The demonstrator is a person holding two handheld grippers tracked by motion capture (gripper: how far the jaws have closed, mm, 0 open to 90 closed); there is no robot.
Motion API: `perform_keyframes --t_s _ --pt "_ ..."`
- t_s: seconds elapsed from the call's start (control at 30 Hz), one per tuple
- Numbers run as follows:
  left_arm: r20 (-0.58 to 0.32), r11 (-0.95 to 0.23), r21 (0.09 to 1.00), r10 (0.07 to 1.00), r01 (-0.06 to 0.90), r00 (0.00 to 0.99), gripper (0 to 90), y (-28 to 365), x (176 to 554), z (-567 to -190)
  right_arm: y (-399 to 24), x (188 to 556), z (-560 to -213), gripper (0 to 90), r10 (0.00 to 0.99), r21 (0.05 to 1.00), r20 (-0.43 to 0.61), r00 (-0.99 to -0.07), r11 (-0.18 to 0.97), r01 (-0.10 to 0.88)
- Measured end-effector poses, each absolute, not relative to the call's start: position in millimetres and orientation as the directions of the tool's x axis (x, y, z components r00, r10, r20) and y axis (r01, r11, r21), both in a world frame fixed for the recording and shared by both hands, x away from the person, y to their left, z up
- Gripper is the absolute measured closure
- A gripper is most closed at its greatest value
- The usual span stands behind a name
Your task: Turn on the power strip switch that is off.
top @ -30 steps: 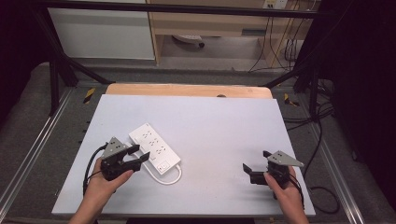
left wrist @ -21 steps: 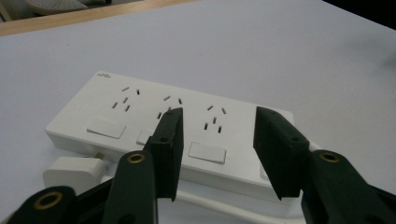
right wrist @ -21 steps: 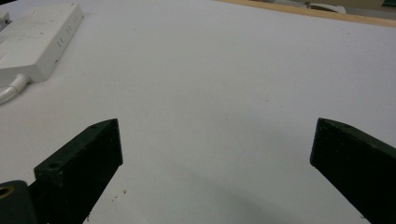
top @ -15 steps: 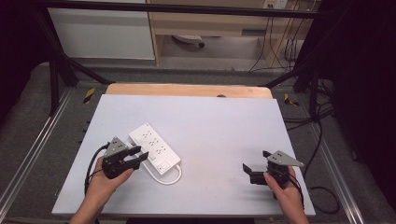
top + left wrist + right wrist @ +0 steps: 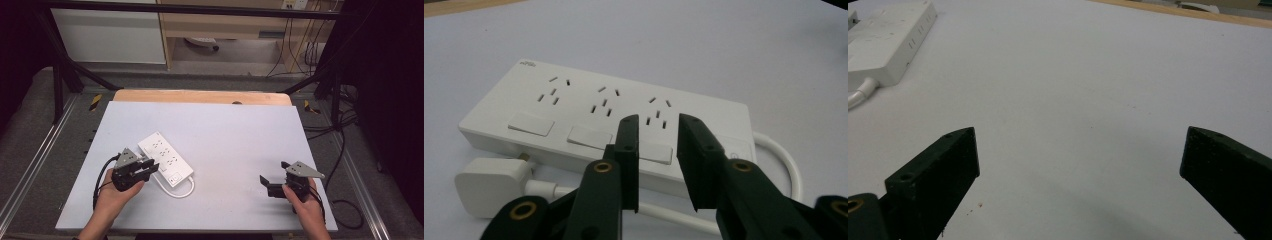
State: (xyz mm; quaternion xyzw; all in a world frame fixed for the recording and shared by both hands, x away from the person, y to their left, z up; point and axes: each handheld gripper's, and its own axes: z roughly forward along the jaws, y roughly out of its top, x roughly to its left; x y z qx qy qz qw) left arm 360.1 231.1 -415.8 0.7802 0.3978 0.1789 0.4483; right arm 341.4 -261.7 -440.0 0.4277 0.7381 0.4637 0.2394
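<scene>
Power strip [image 5: 614, 115], logo unreadable, lies before the narrowing, empty left hand-held gripper [image 5: 658, 125].

One power strip [image 5: 165, 159], one plug [image 5: 489, 186], two grippers, left gripper [image 5: 145, 167], right gripper [image 5: 270, 185]

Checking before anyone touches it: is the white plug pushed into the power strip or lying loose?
Loose. The plug lies on the table beside the power strip, a prong showing, all sockets empty.
</scene>
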Motion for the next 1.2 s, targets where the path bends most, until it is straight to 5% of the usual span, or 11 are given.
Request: perform_keyframes --t_s 1.2 --pt "-0.104 -0.341 0.797 0.735 0.498 0.670 90.0 217 371 -431 -261 342 -440 3.0 0.853 0.888 0.043 -0.521 0.206 0.411"
